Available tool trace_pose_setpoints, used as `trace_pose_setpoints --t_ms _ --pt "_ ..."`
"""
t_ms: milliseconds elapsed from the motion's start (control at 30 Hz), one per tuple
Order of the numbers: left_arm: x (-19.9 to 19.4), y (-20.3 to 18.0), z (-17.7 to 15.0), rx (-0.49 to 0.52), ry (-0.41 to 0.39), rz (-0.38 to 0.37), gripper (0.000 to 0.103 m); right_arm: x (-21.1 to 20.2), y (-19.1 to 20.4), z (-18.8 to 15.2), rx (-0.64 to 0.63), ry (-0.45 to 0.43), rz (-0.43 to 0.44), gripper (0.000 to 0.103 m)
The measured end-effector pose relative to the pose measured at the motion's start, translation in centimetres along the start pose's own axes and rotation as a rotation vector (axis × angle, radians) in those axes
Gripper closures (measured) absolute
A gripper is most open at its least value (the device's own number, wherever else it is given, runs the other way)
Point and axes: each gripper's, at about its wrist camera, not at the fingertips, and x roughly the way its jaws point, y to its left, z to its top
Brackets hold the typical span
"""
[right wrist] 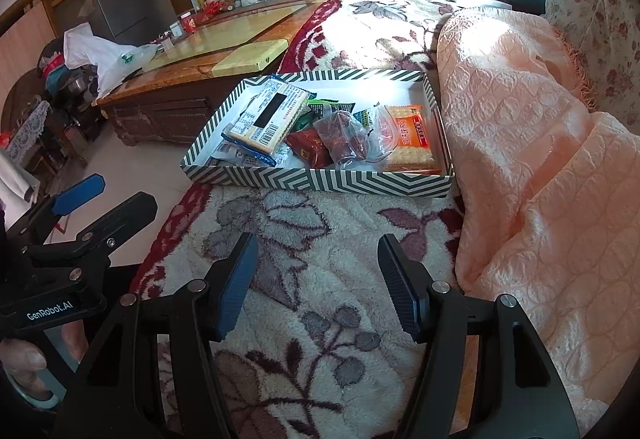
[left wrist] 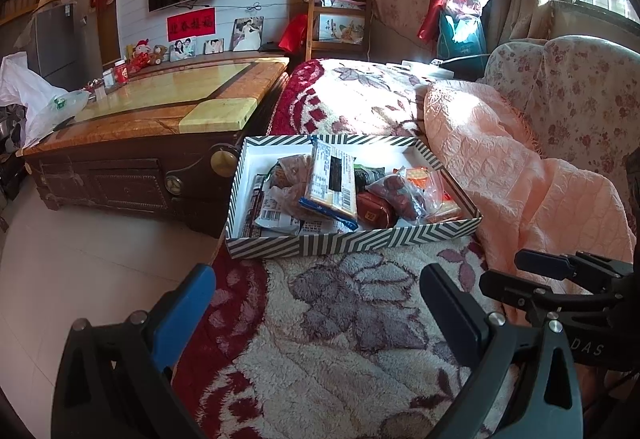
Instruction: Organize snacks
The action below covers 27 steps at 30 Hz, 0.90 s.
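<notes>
Your left gripper (left wrist: 316, 303) and right gripper (right wrist: 316, 279) both hover with fingers spread wide and holding nothing, low in each frame above a fleecy floral blanket (right wrist: 320, 239). Mid-frame, a chevron-striped box (right wrist: 320, 181) rests on that blanket, touching a peach quilt (right wrist: 540, 159) on its right. Inside it lie the snacks (right wrist: 320, 135): a cracker pack (right wrist: 266, 119) with a barcode label and an orange biscuit pack (right wrist: 410, 143) whose print is too small to read. The left gripper's body reads "GenRobot.AI".
</notes>
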Motion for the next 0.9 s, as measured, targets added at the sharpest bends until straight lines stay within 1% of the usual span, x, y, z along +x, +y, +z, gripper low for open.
trace_pose_setpoints --t_ms 800,900 --pt "0.66 -0.09 -0.35 0.005 0.016 -0.005 0.0 0.76 0.39 -0.08 -0.01 0.024 0.007 0.04" --pt "0.71 0.04 -0.37 0.004 0.001 -0.012 0.0 0.92 0.51 0.1 -0.016 0.029 0.006 0.04"
